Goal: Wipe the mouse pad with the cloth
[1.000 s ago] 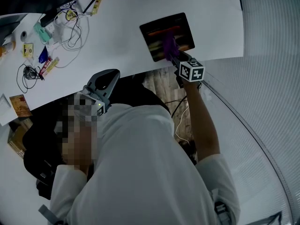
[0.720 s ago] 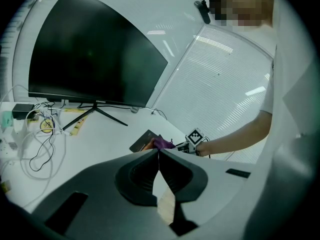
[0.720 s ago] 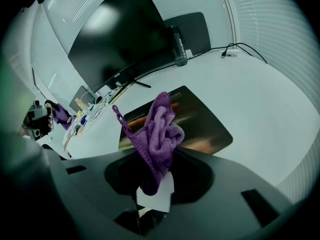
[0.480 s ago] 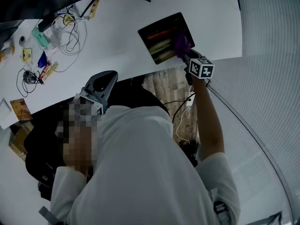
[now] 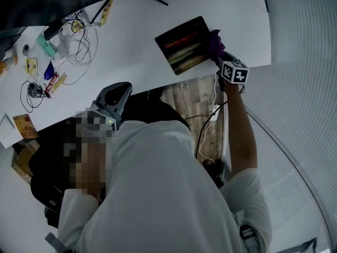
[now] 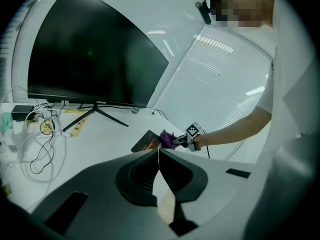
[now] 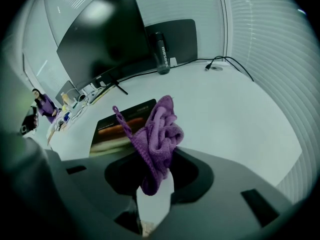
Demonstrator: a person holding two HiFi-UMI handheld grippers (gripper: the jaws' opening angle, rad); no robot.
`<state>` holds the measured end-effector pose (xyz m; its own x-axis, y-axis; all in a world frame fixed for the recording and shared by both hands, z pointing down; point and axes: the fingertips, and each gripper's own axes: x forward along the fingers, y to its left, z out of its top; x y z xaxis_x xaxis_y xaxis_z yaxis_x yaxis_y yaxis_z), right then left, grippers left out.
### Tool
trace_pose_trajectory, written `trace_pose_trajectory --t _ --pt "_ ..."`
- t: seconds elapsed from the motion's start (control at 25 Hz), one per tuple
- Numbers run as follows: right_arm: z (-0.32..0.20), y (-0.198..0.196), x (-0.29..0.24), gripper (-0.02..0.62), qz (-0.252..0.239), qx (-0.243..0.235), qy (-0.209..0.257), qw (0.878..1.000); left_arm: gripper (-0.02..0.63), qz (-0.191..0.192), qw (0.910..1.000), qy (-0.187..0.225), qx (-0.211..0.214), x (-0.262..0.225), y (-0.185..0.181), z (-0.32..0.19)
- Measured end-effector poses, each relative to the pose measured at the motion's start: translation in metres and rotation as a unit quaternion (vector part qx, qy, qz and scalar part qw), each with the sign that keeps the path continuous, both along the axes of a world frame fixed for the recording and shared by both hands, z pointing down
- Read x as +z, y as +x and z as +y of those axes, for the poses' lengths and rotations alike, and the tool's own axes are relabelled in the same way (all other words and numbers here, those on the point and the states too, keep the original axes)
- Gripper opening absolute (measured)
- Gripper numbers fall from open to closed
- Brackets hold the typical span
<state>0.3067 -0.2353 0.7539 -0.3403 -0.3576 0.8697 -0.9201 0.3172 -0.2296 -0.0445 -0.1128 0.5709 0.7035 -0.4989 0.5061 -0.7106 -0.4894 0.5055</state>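
The dark mouse pad [image 5: 183, 45] with orange and yellow streaks lies on the white table near its front edge. My right gripper [image 5: 220, 54] is shut on a bunched purple cloth [image 5: 214, 43], which sits at the pad's right edge. In the right gripper view the cloth [image 7: 159, 133] stands up between the jaws, with the pad [image 7: 120, 126] just left of it. My left gripper [image 5: 112, 100] is held close to the person's body, off the table. Its jaws are shut with nothing between them [image 6: 158, 152]. From there the pad [image 6: 144, 141] and cloth [image 6: 168, 139] show far ahead.
A large dark monitor [image 7: 100, 39] on a stand and a dark bottle [image 7: 161, 54] stand at the back. Cables and small items [image 5: 58, 41] crowd the table's left part. A cable [image 7: 227, 61] runs at the back right. The table's front edge [image 5: 158, 86] is near the pad.
My right gripper has slid the cloth rightwards across the pad, from its middle to its right edge. The left gripper has stayed where it was.
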Motion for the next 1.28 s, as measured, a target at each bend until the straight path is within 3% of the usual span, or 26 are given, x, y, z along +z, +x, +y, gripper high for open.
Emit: trace_pose_trajectory --t 0.4,0.72,1.28 --pt "-0.05 -0.025 -0.017 0.13 0.047 -0.053 0.052 0.996 0.022 0.003 1.0 0.006 -0.004 -0.005 -0.004 -0.011" --pt "-0.068 -0.059 0.001 0.13 0.117 -0.109 0.081 0.984 0.023 -0.002 1.0 0.0 -0.01 0.001 -0.016 -0.013" --pt "-0.028 -0.121 0.002 0.13 0.077 -0.104 0.078 0.989 0.023 0.01 0.9999 0.001 -0.005 0.004 -0.024 -0.018"
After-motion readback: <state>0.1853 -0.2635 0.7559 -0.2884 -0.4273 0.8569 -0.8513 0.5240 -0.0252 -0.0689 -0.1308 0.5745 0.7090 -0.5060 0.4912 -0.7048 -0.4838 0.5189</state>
